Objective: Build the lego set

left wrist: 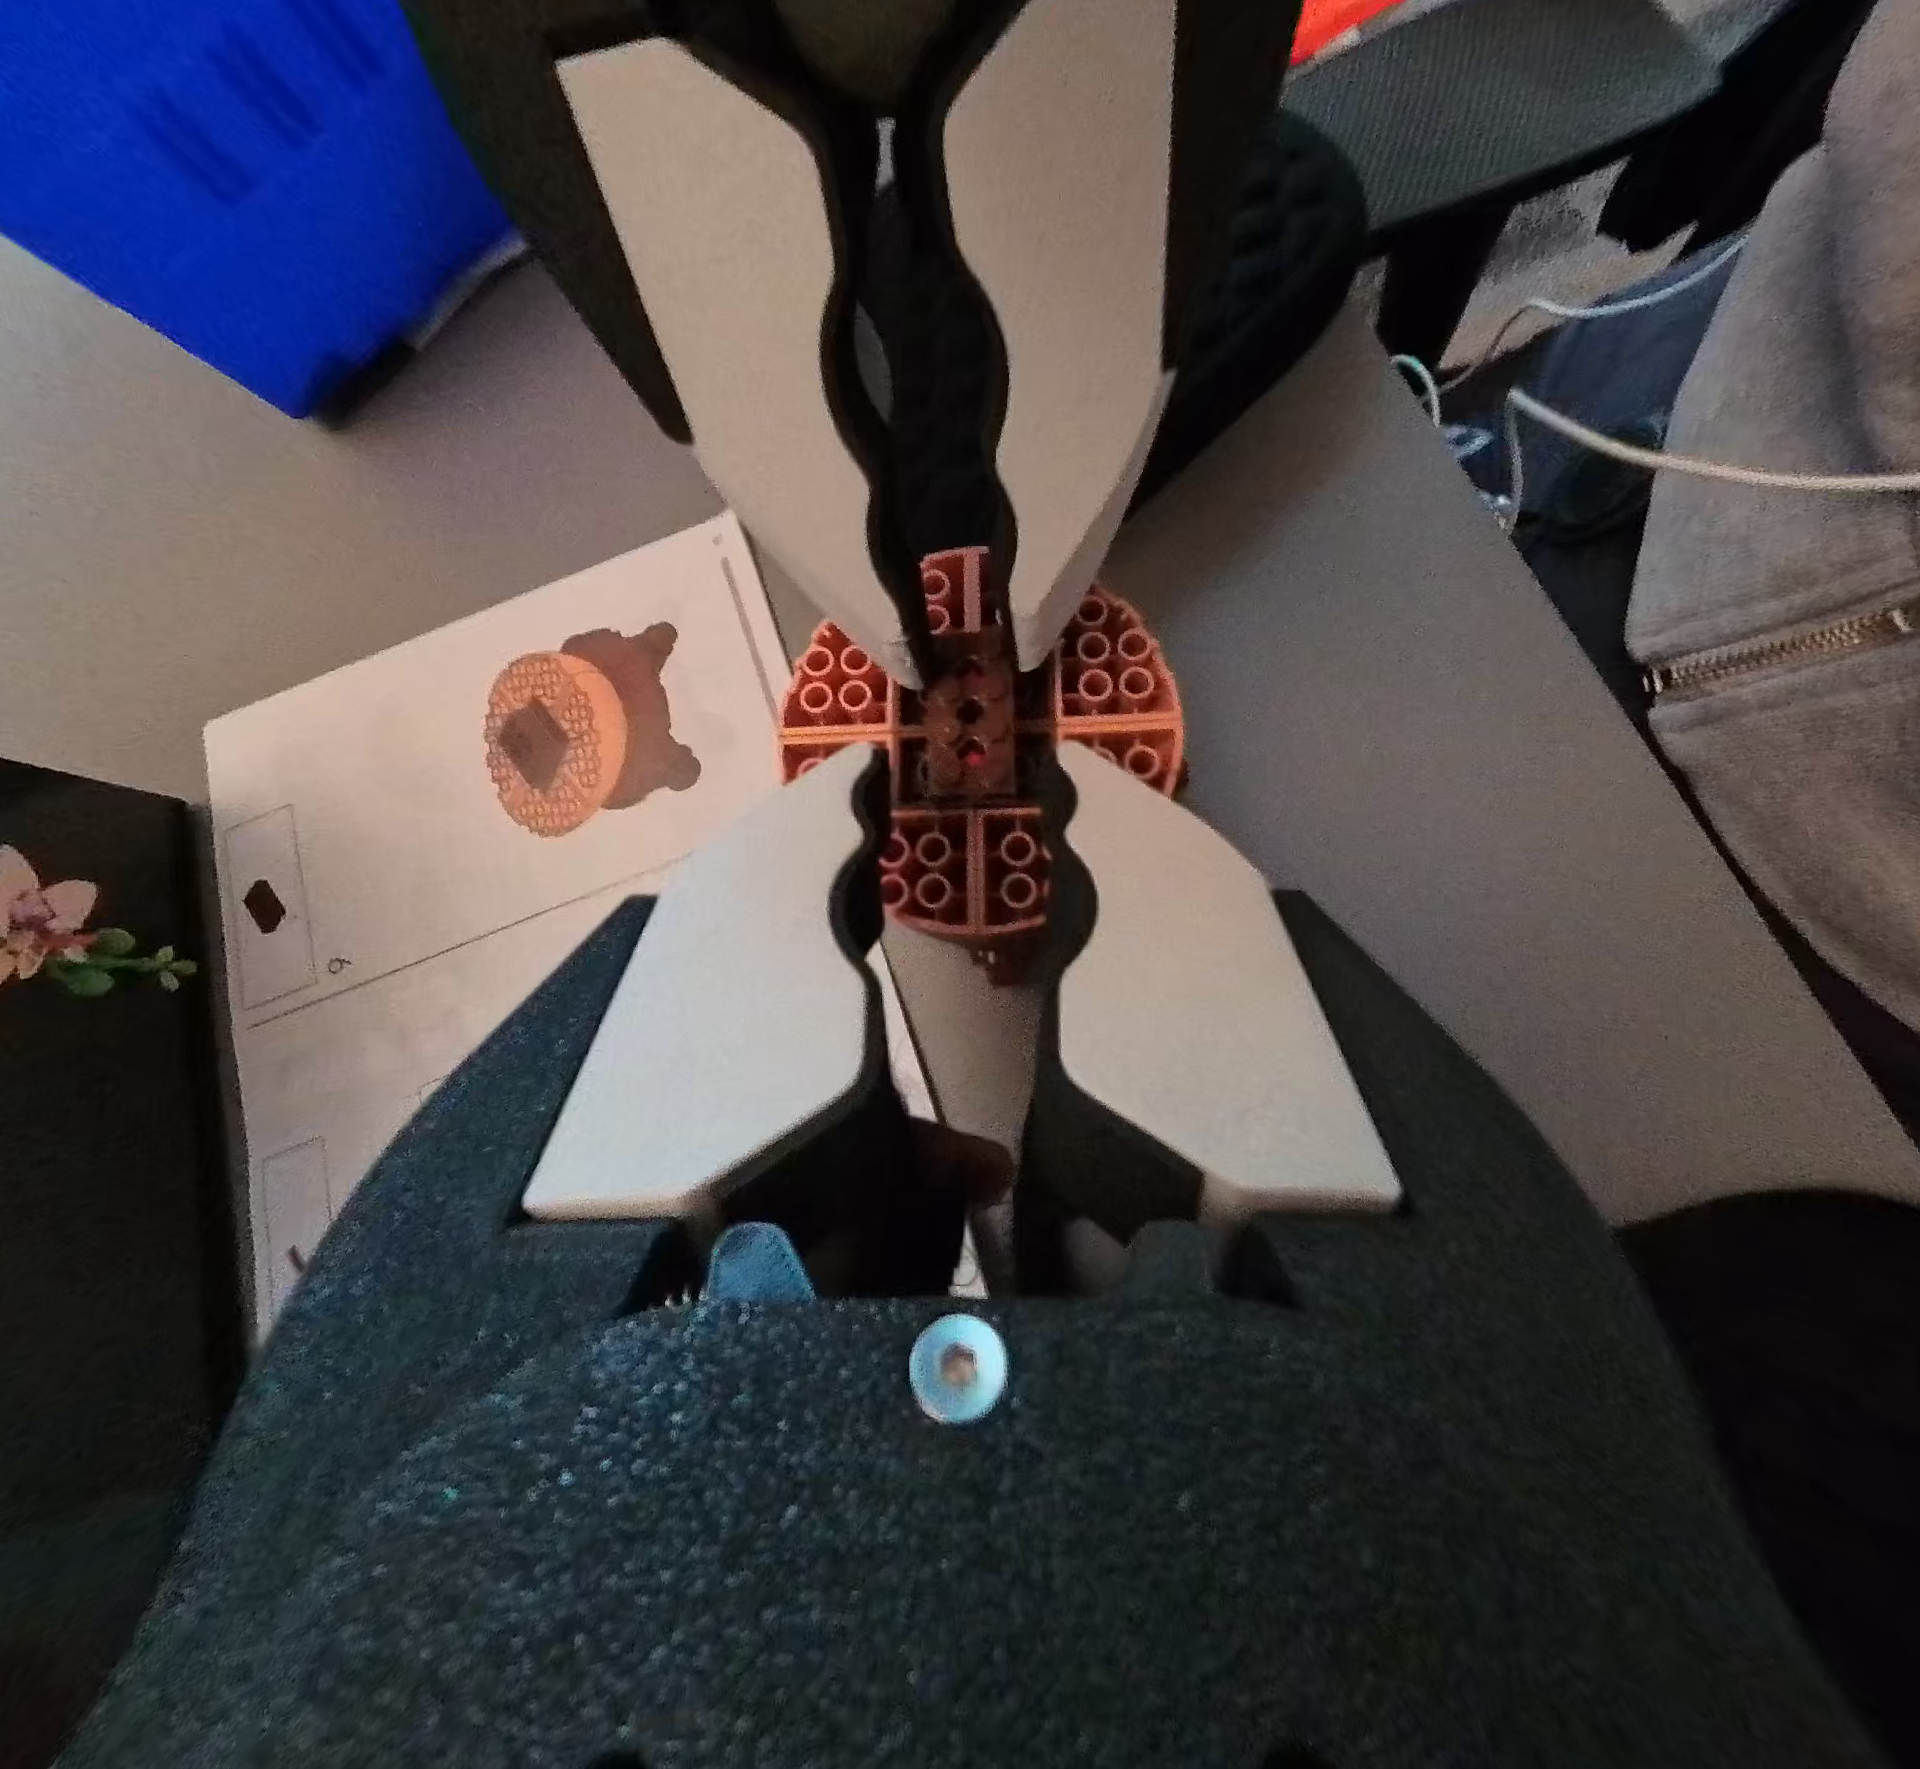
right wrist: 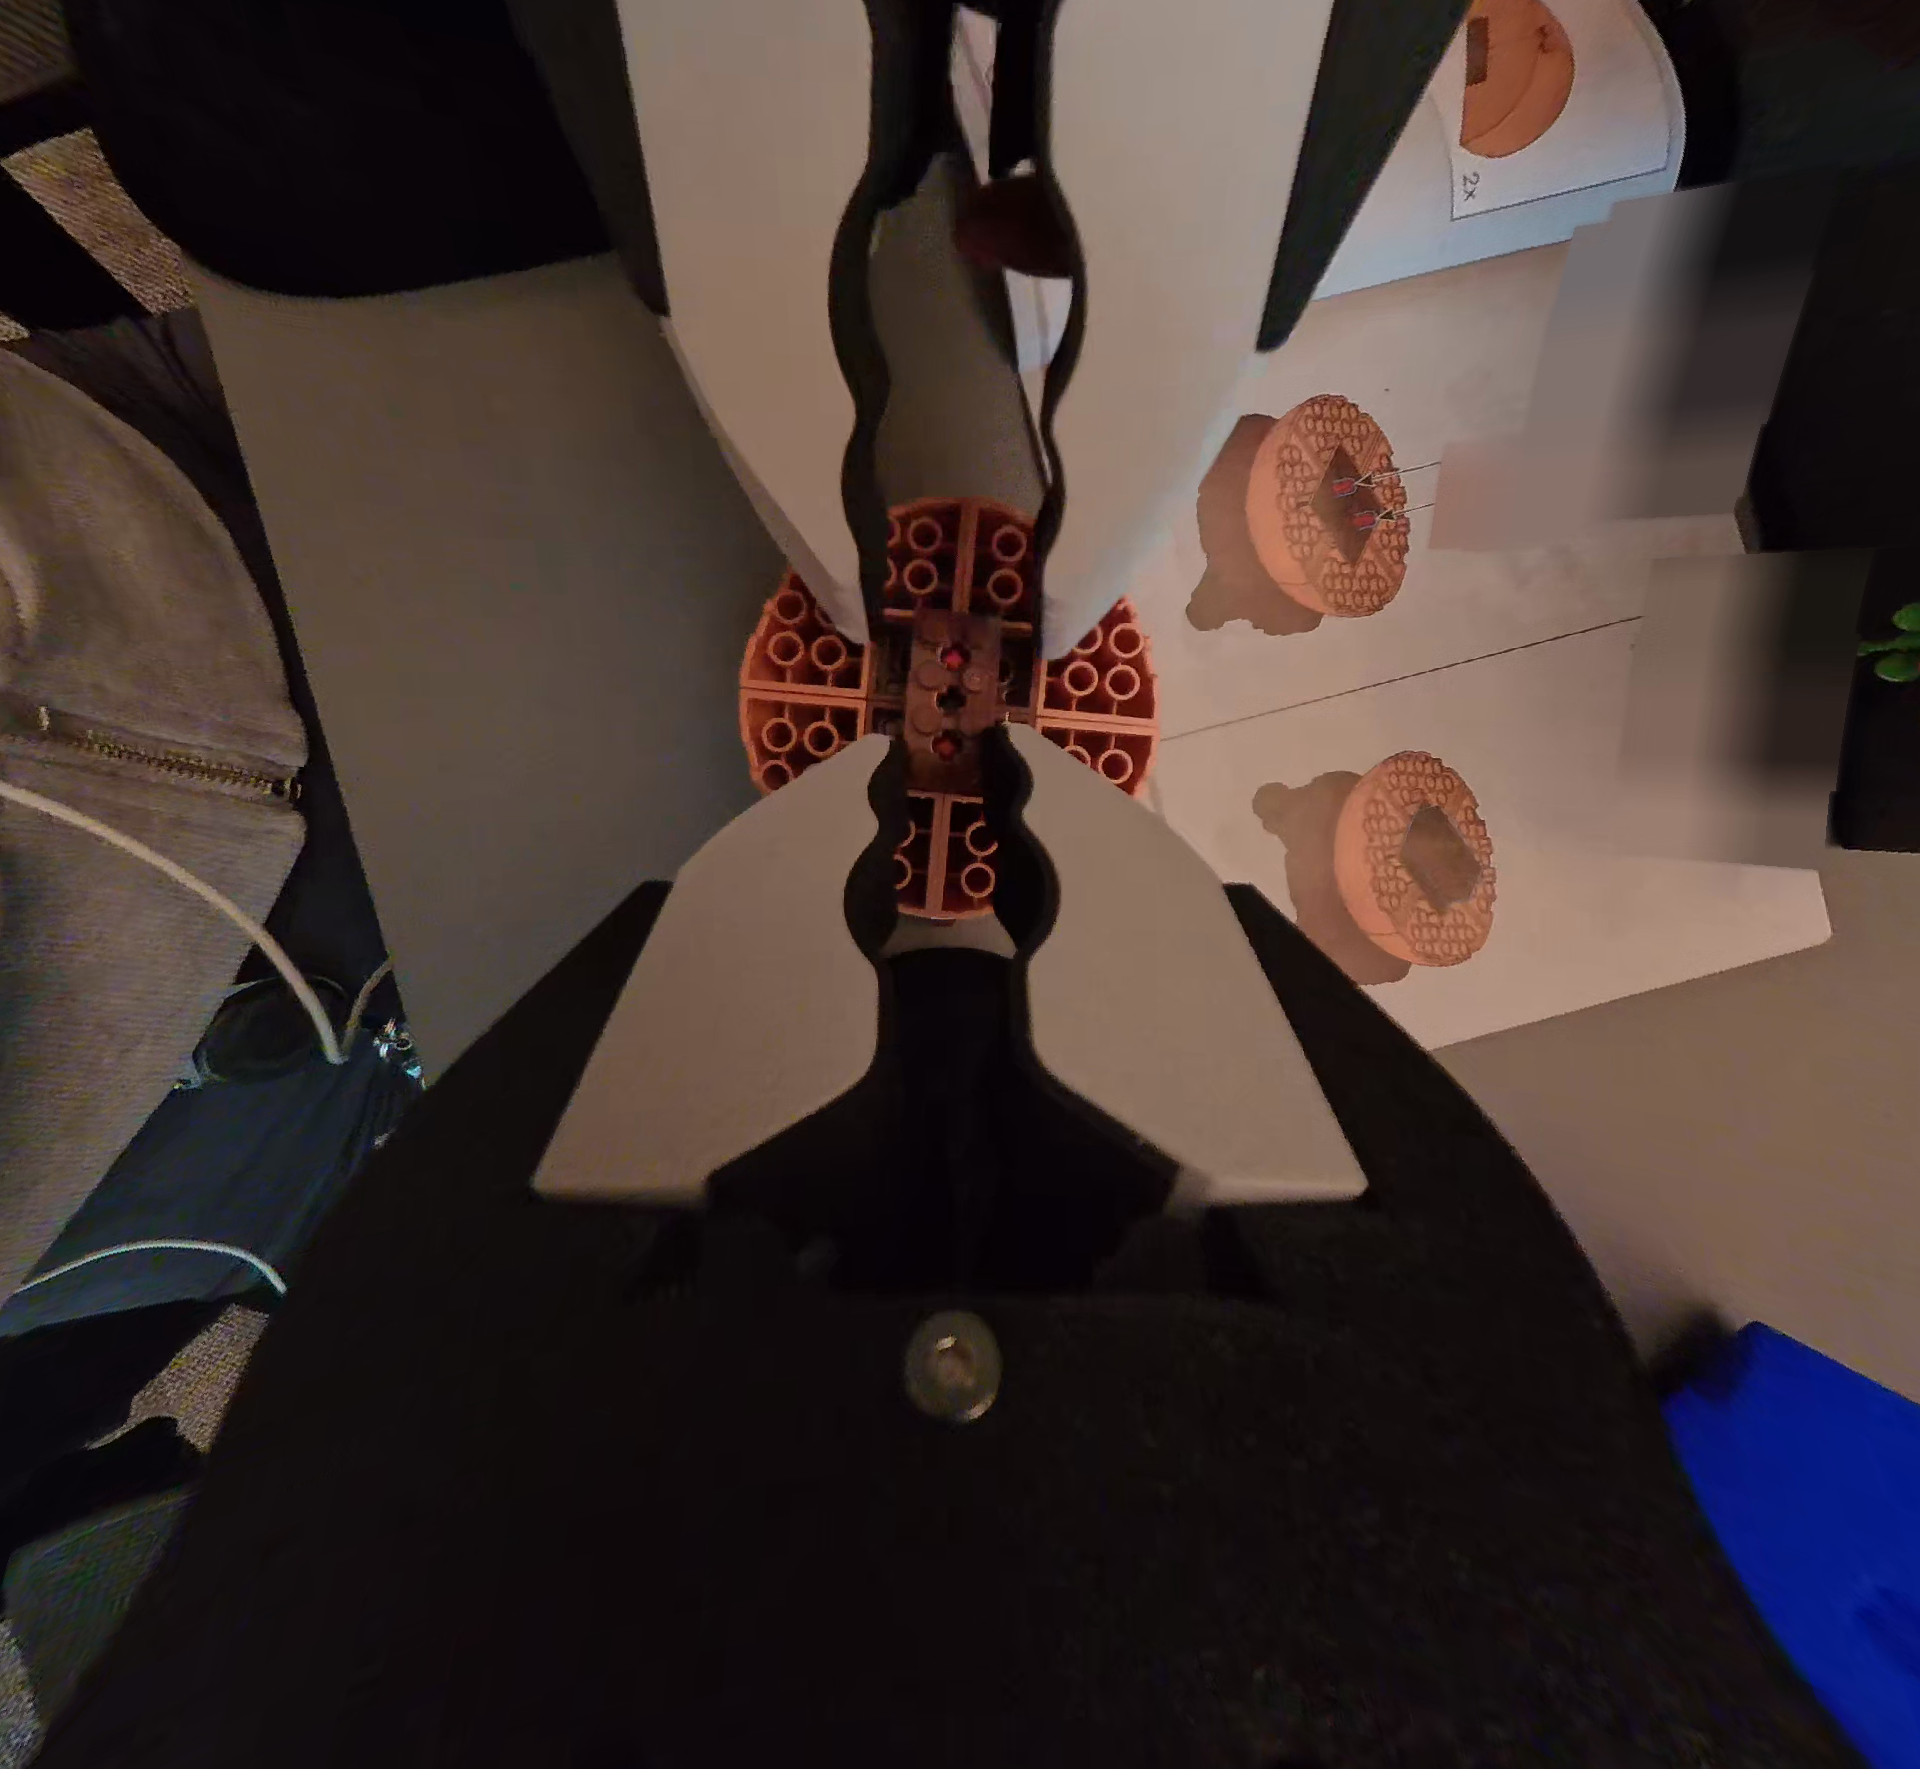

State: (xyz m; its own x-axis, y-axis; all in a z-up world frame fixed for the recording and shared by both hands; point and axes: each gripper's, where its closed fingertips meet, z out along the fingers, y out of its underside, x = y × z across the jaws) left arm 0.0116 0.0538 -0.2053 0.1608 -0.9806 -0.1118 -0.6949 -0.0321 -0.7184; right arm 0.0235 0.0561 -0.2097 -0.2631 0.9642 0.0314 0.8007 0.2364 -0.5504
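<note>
A round orange brick assembly point(left wrist: 1117, 680) lies underside up on the grey table point(left wrist: 1455, 836), its tubes showing. It also shows in the right wrist view point(right wrist: 800, 680). A small brown plate point(right wrist: 951, 680) with red pins sits in its square centre. My right gripper point(right wrist: 943, 740) is shut on the near end of this brown plate point(left wrist: 966, 722). In the left wrist view the right gripper point(left wrist: 971, 670) comes in from the top. My left gripper point(left wrist: 971, 763) faces it, open, its fingertips point(left wrist: 862, 769) straddling the plate with gaps on both sides. It enters the right wrist view point(right wrist: 956, 633) from above.
An open instruction booklet point(left wrist: 468, 784) lies beside the assembly, also in the right wrist view point(right wrist: 1455, 680). A blue bin point(left wrist: 208, 109) stands beyond it. A black box point(left wrist: 83, 1148) is at the left edge. A person in a grey zipped jacket point(left wrist: 1787, 628) sits at the table edge, with cables point(right wrist: 208, 888).
</note>
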